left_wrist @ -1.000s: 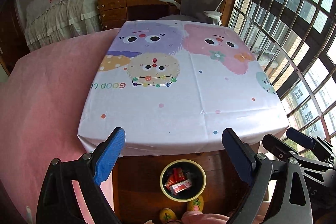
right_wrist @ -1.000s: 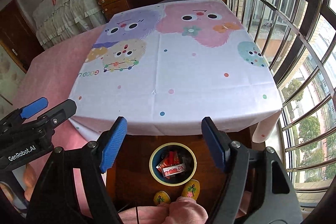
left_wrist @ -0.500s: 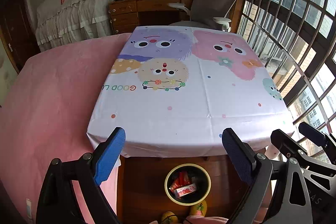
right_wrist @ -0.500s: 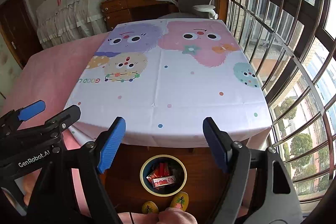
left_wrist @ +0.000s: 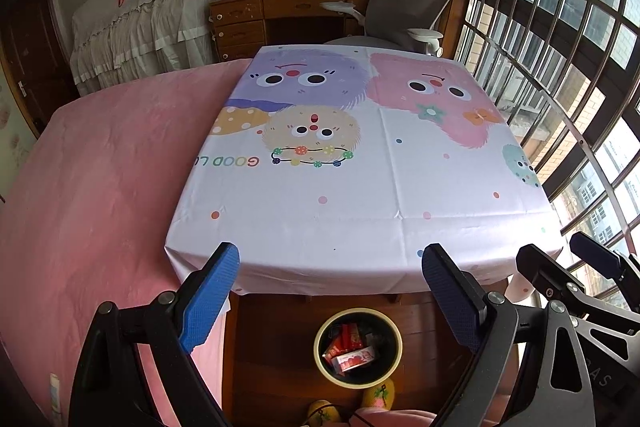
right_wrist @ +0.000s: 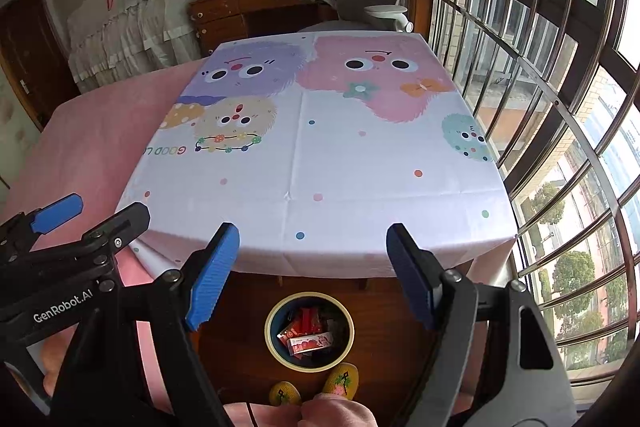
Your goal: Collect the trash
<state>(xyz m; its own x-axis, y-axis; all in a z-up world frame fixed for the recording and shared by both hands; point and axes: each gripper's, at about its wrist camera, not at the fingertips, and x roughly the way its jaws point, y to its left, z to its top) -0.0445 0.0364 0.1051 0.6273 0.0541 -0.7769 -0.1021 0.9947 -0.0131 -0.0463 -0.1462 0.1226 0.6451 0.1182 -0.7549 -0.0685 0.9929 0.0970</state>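
Observation:
A round yellow-rimmed bin (left_wrist: 394, 341) (right_wrist: 350, 331) stands on the wooden floor below the table's near edge, with red and white wrappers (left_wrist: 352, 351) (right_wrist: 306, 337) inside. My left gripper (left_wrist: 330, 267) is open and holds nothing, its blue pads spread wide above the bin and in front of the table. My right gripper (right_wrist: 312, 247) is open too, hovering in the same spot. Each gripper shows at the side of the other's view. The cartoon tablecloth (left_wrist: 360, 163) (right_wrist: 320, 147) has nothing lying on it.
A pink bed (left_wrist: 100, 167) sits against the table's left side. Barred windows (left_wrist: 560, 47) run along the right. A grey office chair (left_wrist: 408, 3) and wooden desk (left_wrist: 280, 11) stand behind the table. Yellow slippers (right_wrist: 340, 379) show near the bin.
Both grippers have risen and pulled back from the table, so the bin looks smaller and more of the room shows. Their jaws stay wide apart.

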